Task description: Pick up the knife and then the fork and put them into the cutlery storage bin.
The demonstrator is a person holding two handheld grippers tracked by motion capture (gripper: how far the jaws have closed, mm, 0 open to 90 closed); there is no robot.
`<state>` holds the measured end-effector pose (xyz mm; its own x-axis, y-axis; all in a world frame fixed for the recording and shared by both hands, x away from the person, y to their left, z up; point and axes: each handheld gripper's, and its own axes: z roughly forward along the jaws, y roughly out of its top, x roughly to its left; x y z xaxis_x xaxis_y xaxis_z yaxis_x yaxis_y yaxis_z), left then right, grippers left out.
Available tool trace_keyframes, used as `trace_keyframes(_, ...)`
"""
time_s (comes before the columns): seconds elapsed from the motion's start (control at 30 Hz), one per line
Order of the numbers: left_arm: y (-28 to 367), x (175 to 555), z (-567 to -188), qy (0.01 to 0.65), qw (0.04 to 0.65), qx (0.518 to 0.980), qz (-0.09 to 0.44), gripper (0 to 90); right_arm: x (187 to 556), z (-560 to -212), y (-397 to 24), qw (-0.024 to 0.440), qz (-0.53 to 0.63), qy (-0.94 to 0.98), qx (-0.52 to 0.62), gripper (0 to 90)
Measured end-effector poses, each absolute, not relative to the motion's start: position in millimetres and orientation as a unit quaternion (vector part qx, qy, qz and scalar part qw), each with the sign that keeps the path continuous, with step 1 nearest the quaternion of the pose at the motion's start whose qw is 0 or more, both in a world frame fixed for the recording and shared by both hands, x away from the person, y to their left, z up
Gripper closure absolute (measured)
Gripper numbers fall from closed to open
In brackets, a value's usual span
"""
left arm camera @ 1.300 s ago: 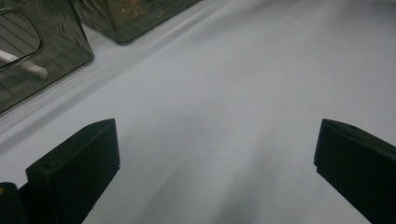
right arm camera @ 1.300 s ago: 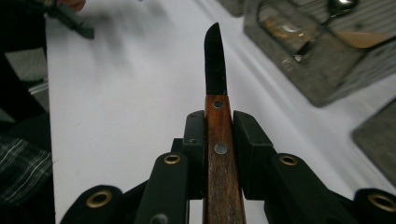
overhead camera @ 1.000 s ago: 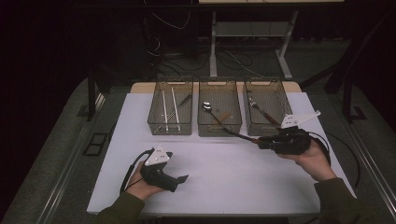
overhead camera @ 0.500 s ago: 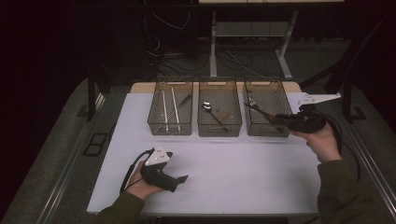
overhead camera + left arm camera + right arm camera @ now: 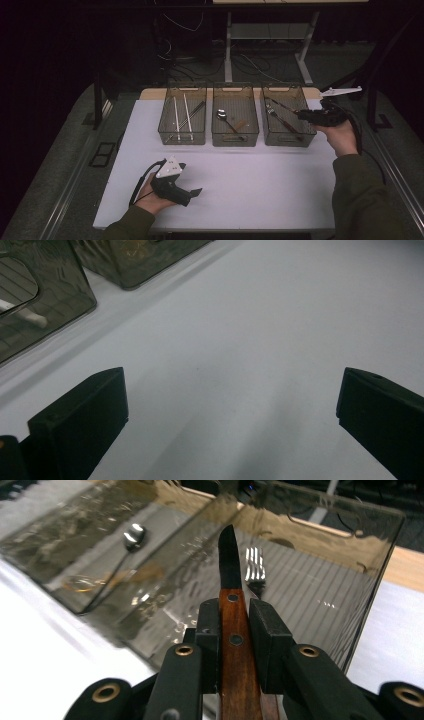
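Note:
My right gripper [image 5: 302, 114] is shut on a knife [image 5: 231, 610] with a brown wooden handle and a dark blade. It holds the knife level above the right bin [image 5: 288, 140], with the blade pointing in over the bin's near right rim. A fork [image 5: 255, 565] lies inside that bin, just past the knife's tip. My left gripper [image 5: 194, 191] rests low on the white table [image 5: 260, 185] at the front left. Its jaws stand wide apart with nothing between them, and bare tabletop shows in the gap of my left gripper [image 5: 232, 410].
Three smoky clear bins stand in a row at the table's back. The left bin [image 5: 183, 136] holds long thin utensils [image 5: 176, 116]. The middle bin [image 5: 235, 137] holds a spoon [image 5: 222, 116]. Cables and table legs lie beyond the far edge.
My right gripper has carried the knife from above the table's right middle back and right to the right bin's rim. The left gripper has stayed put.

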<state>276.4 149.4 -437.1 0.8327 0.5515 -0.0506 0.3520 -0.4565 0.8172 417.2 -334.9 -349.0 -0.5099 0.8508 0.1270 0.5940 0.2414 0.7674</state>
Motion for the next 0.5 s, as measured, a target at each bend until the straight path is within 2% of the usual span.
trace_keyframes(0.5,150,277,-437,0.267,0.451,0.845,0.11,0.0,451,-385,-322,0.14,0.356,0.774,0.504,75.9)
